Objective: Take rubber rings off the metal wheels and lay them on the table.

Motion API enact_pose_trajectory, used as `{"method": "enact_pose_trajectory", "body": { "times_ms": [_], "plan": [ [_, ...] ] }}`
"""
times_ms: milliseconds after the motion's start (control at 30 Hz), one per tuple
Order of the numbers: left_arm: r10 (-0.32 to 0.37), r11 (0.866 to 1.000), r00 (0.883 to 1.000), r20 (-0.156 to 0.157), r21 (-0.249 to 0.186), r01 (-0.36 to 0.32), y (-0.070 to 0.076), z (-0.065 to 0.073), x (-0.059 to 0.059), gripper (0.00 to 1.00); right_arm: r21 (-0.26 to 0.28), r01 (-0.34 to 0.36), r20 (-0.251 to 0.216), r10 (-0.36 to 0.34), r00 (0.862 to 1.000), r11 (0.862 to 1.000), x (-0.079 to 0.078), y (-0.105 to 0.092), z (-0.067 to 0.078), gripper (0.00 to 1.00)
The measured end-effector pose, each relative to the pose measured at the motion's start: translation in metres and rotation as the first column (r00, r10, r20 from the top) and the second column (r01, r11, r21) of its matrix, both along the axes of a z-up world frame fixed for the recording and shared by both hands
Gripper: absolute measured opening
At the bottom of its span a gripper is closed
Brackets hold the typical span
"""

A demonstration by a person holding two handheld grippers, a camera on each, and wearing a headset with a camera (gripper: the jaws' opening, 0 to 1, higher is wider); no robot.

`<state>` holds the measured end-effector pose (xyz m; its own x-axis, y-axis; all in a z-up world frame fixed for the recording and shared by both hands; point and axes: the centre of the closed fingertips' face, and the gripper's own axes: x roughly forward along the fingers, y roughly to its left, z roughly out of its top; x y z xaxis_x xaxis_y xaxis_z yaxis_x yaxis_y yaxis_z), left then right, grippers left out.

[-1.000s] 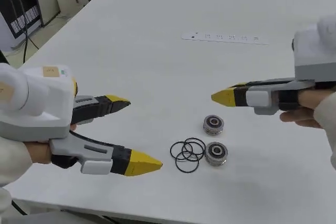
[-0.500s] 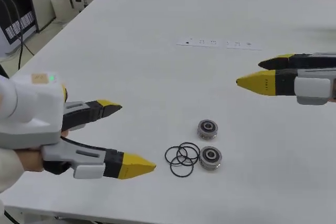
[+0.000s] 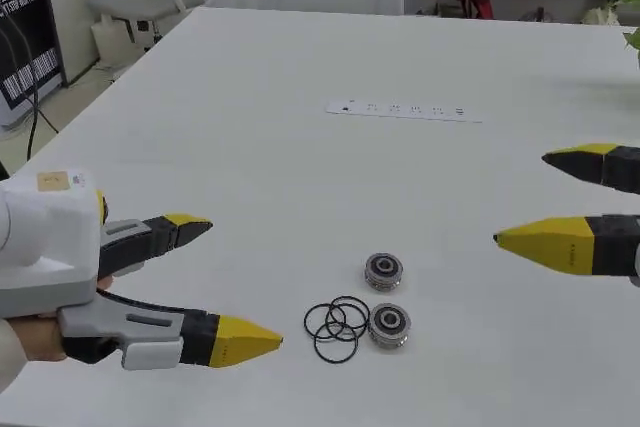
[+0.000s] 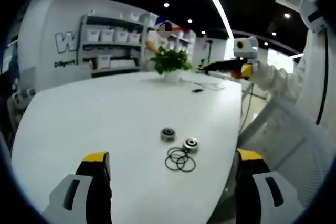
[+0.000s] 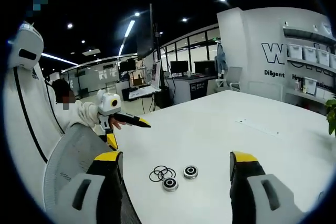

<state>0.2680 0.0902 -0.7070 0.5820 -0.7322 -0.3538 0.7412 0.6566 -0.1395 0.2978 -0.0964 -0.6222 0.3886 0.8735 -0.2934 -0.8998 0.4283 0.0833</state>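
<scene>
Both wide open, empty: left tool (image 3: 240,281) left of the ring pile (image 3: 335,325), right tool (image 3: 523,198) well right of it. One wheel (image 3: 388,324) touches the pile, second wheel (image 3: 383,270) sits just beyond. Rings look thin, stretchy, light; wheels probably heavy, slick. Pin the hub, pinch the ring at the rim.

Left gripper (image 3: 233,281): jaws wide apart, low on the left, tips pointing right (hand (image 3: 35,335) under its body). Right gripper (image 3: 525,199): jaws spread too, tips pointing left.
</scene>
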Motion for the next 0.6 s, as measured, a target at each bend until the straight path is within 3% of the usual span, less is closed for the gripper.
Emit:
{"method": "enact_pose_trajectory", "body": {
  "times_ms": [133, 300, 600],
  "plan": [
    [0.008, 1.000, 1.000, -0.013, -0.015, -0.008, 0.001, 0.000, -0.002, 1.00, 0.009, -0.007, -0.020, 0.007, 1.000, 1.000, -0.008, -0.003, -0.012, 0.92],
    [0.014, 1.000, 1.000, -0.020, -0.023, -0.015, 0.002, -0.001, -0.003, 1.00, 0.004, -0.002, -0.044, 0.002, 0.999, 1.000, -0.017, -0.006, -0.031, 0.99],
    [0.020, 0.999, 0.999, -0.046, -0.045, -0.022, 0.004, -0.006, -0.006, 1.00, -0.062, 0.016, -0.160, -0.026, 0.987, 0.998, -0.033, -0.021, -0.088, 1.00]
  ]
}}
